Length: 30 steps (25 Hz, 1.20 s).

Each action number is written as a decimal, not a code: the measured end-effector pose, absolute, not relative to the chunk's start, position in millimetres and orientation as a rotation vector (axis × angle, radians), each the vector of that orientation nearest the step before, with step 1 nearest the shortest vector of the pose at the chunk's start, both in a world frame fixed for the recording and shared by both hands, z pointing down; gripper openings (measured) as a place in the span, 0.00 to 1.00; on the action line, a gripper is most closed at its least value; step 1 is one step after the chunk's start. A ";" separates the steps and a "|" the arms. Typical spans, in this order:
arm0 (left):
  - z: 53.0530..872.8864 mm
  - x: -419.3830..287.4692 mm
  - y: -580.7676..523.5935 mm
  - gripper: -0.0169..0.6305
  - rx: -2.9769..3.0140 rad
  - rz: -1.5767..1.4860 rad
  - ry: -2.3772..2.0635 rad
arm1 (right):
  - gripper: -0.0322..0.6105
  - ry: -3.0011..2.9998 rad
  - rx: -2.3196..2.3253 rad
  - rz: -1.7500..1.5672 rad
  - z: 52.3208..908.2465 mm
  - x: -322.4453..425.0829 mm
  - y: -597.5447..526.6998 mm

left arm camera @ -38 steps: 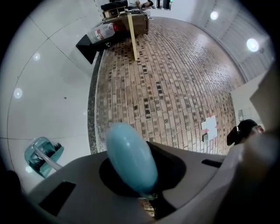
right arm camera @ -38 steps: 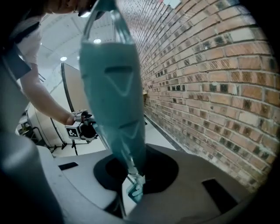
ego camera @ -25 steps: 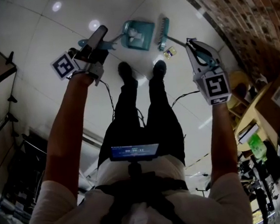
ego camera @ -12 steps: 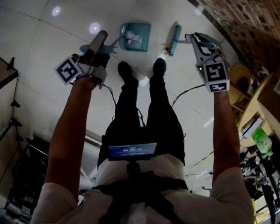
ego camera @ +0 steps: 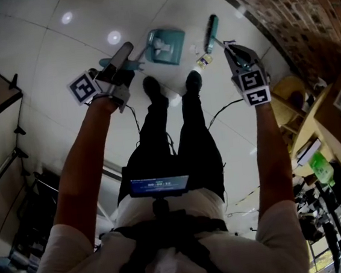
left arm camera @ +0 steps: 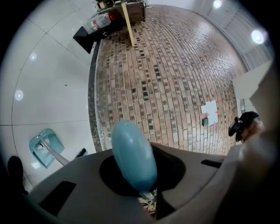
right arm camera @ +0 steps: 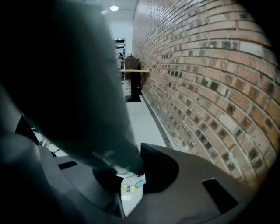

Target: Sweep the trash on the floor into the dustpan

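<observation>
On the floor just ahead of your right shoe [ego camera: 194,82], the trash [ego camera: 205,60] lies at the near end of the brush [ego camera: 210,28]. The dustpan [ego camera: 164,45] sits apart to its left, ahead of your left shoe [ego camera: 152,86]. Your right claw [ego camera: 234,53] is clamped on the brush handle [right arm camera: 74,87] and is the nearer one. Your left claw [ego camera: 123,56] is clamped on the dustpan handle [left arm camera: 133,155]. The brush's long axis points away from you, across the line from trash to pan. Sweep leftward, toward the pan.

Open floor [ego camera: 43,79] left of the dustpan [ego camera: 166,45]; brick wall [ego camera: 290,11] close right of the brush [ego camera: 210,28]
</observation>
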<state>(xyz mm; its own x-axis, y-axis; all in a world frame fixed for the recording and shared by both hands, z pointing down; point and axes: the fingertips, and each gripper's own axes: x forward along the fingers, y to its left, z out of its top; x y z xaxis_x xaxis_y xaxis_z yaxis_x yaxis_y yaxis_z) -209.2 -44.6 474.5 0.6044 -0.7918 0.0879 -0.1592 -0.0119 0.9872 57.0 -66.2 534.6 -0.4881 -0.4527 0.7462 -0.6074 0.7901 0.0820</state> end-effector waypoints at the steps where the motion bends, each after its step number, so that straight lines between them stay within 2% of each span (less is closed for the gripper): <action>1: 475.1 -207.6 -43.8 0.07 1.526 -0.606 -0.828 | 0.14 -2.148 0.783 0.260 544.0 58.7 -57.3; 10: 488.1 -200.8 -28.7 0.07 1.480 -0.591 -0.823 | 0.14 -2.120 1.227 0.574 551.6 81.6 -10.4; 22: 496.3 -199.3 -21.7 0.07 1.484 -0.596 -0.835 | 0.16 -2.270 1.224 0.829 528.5 35.3 10.8; 30: 490.2 -192.9 -17.2 0.06 1.473 -0.638 -0.752 | 0.11 -2.341 1.203 0.597 461.0 52.4 14.1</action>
